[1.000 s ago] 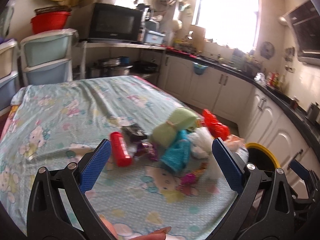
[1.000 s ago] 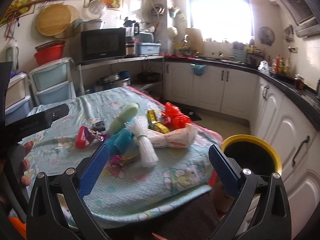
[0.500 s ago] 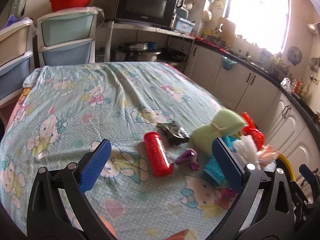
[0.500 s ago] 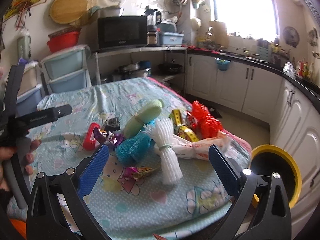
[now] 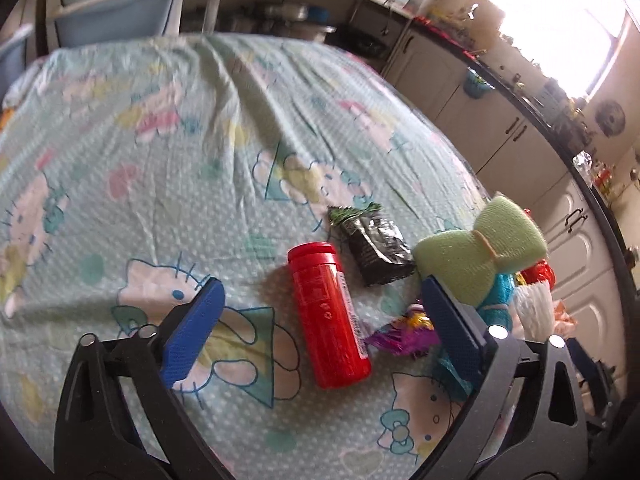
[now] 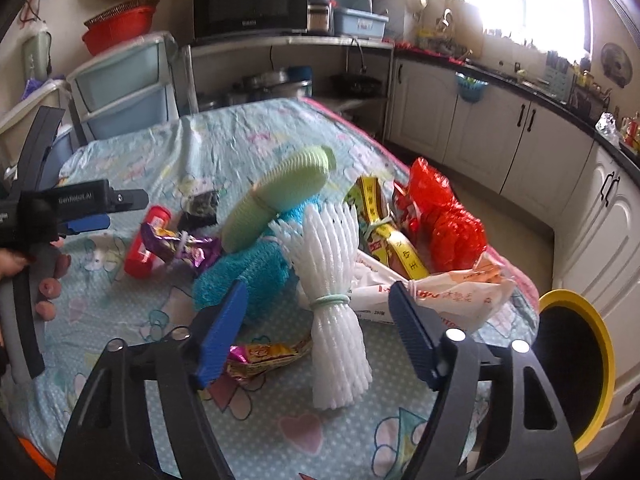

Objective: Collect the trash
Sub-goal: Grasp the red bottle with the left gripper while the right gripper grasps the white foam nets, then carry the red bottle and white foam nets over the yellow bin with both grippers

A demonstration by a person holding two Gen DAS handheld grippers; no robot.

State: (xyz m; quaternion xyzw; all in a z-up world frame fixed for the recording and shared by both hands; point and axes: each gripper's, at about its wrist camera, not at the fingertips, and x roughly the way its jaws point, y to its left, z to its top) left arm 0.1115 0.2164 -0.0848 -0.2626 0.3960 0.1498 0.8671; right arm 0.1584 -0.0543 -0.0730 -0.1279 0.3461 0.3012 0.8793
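A red plastic bottle [image 5: 328, 314] lies on the cartoon-print tablecloth [image 5: 168, 128], between the open jaws of my left gripper [image 5: 320, 328]. Beside it lie a black wrapper [image 5: 374, 246], a purple wrapper [image 5: 402, 336] and a green foam roll [image 5: 480, 252]. My right gripper [image 6: 316, 330] is open over a white foam net bundle [image 6: 334, 292]. Around it lie a blue net [image 6: 244, 276], a gold wrapper [image 6: 266, 354], a red net bag [image 6: 444, 224], yellow packets [image 6: 390, 236] and a white bag [image 6: 436, 296]. The left gripper [image 6: 86, 224] shows in the right wrist view.
A yellow-rimmed black bin [image 6: 568, 364] stands off the table's right edge. White cabinets [image 6: 500, 136] run along the right wall. Plastic drawers [image 6: 124, 88] and a microwave [image 6: 248, 4] stand behind the table.
Both grippers have moved forward and down toward the table. The red bottle now sits between the left jaws, and the white foam bundle between the right jaws.
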